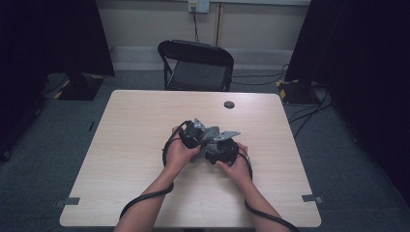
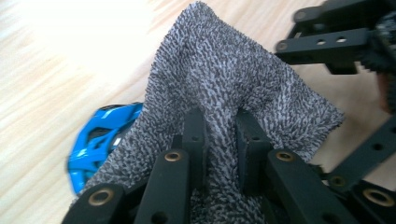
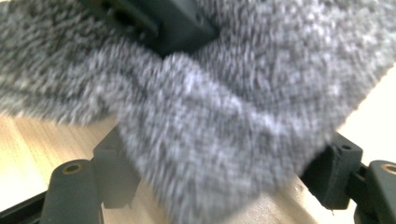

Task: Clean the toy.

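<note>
So my left hand-held gripper (image 2: 219, 140) has its two black jaws pinched nearly together on a fold of the grey fuzzy cloth (image 2: 233, 79), and the cloth bunches up between them and drapes away over the light wooden worktop (image 2: 56, 56). Just left of the cloth, half tucked under its edge, there's a little blue toy car (image 2: 100, 142) sitting on the worktop. From the high view both of my hands sit close together a bit past the middle of the worktop, left hand-held gripper (image 1: 193, 135) right beside the right one (image 1: 220, 147), practically touching, with the cloth hidden under them there. On the far side of the cloth, my right hand-held gripper (image 3: 219, 182) has its jaws spread wide, one on each side of a hanging lobe of the cloth, which is blurry up close; I can't tell whether the pads actually touch it, but they aren't clamped on it.
</note>
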{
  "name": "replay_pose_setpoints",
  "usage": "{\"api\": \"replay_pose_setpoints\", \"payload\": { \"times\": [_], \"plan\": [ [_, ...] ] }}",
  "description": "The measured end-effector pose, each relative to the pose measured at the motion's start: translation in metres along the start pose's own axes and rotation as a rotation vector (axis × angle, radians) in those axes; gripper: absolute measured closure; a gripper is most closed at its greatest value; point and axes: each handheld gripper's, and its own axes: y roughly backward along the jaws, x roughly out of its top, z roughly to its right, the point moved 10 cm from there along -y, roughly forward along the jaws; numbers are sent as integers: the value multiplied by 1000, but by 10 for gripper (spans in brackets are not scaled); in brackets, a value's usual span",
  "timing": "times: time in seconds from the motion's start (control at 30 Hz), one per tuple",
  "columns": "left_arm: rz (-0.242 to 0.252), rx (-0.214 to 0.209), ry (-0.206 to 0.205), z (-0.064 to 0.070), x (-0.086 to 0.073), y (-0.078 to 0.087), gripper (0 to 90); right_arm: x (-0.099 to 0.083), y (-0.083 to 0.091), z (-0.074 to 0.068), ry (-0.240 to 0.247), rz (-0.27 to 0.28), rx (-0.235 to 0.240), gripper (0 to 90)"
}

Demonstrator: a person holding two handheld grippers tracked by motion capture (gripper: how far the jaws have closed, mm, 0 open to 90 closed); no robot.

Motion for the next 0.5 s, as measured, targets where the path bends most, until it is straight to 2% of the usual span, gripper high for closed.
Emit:
{"api": "replay_pose_setpoints", "payload": {
  "times": [0.5],
  "plan": [
    [-13,34,52,-25,2,-2,765,0,0,0,0,0,0,246]
  ]
}}
